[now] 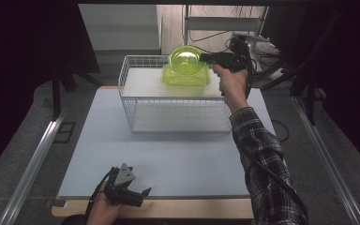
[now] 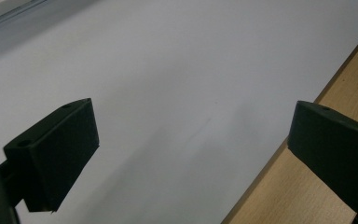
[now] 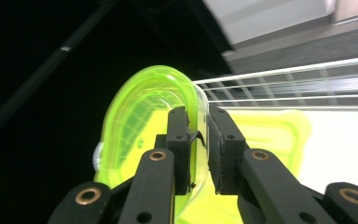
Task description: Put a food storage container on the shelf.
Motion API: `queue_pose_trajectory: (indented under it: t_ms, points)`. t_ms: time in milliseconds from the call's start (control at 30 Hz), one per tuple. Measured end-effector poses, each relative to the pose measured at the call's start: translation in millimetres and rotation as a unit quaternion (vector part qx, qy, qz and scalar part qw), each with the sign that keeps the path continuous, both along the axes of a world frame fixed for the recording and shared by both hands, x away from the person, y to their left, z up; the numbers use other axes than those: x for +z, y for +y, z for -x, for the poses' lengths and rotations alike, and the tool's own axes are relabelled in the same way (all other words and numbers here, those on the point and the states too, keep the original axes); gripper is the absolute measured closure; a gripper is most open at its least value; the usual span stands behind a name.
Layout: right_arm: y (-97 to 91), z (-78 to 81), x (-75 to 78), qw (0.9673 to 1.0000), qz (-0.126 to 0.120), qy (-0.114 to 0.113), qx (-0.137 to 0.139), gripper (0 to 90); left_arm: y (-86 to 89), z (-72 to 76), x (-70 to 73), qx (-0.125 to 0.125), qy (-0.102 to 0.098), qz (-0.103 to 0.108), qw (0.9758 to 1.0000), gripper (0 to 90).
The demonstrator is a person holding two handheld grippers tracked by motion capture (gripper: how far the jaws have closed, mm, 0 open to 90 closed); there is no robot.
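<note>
Green lid point(image 1: 186, 60) held upright by rim, clamped in right claw point(image 1: 205, 57), above green box point(image 1: 186, 78) in wire basket point(image 1: 136, 91); contact unclear. Left claw point(image 1: 143, 193) spread apart, nothing held, over table point(image 1: 168, 154) edge.

1. Bowl point(image 1: 184, 60), upper centre of the frame: translucent neon yellow-green.
2. Container point(image 1: 186, 78) just below it: same yellow-green.
3. Wire basket point(image 1: 126, 77): white.
4. Table point(image 1: 168, 159): pale grey top, light wood edge.
5. Sleeve point(image 1: 262, 154), right: dark plaid with pale lines.
6. Both grippers' jaws: black.
</note>
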State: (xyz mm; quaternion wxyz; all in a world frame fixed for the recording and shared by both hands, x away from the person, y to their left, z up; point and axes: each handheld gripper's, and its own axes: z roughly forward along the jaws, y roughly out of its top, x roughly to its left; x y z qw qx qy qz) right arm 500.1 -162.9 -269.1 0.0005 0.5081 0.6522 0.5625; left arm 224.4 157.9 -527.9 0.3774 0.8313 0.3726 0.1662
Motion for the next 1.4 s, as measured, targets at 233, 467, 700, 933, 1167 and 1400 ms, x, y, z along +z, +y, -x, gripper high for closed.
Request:
queue_pose_trajectory:
  t_ms: [233, 467, 700, 933, 1167, 1400]
  points:
    - [7.1, 0.6, 3.3, 0.9984, 0.047, -0.014, -0.027, 73.9, -0.6, 0.0, -0.4, 0.0, 0.001, -0.002, 1.0, 1.6]
    - [11.1, -2.0, 0.9, 0.9975, 0.059, -0.019, -0.033, 69.8, -0.9, -0.1, -0.8, -0.001, 0.001, -0.003, 1.0, 1.7]
    - [7.9, -0.1, 1.1, 0.9982, 0.051, -0.02, -0.022, 55.5, -1.2, -0.1, -1.0, -0.002, 0.001, -0.006, 1.0, 1.7]
    - [-0.2, 8.1, -2.2, 0.999, 0.038, -0.023, 0.001, 45.3, -1.9, -0.2, -1.3, -0.002, 0.001, -0.009, 1.0, 1.7]
    - [-4.3, 18.6, -5.3, 0.9985, 0.039, -0.026, 0.029, 39.5, -1.8, -0.2, -0.8, -0.001, 0.003, -0.005, 1.0, 1.6]
    - [-4.0, 32.1, -8.8, 0.9964, 0.055, -0.041, 0.05, 37.3, -0.8, -0.4, -0.3, 0.001, 0.006, 0.002, 1.0, 1.6]
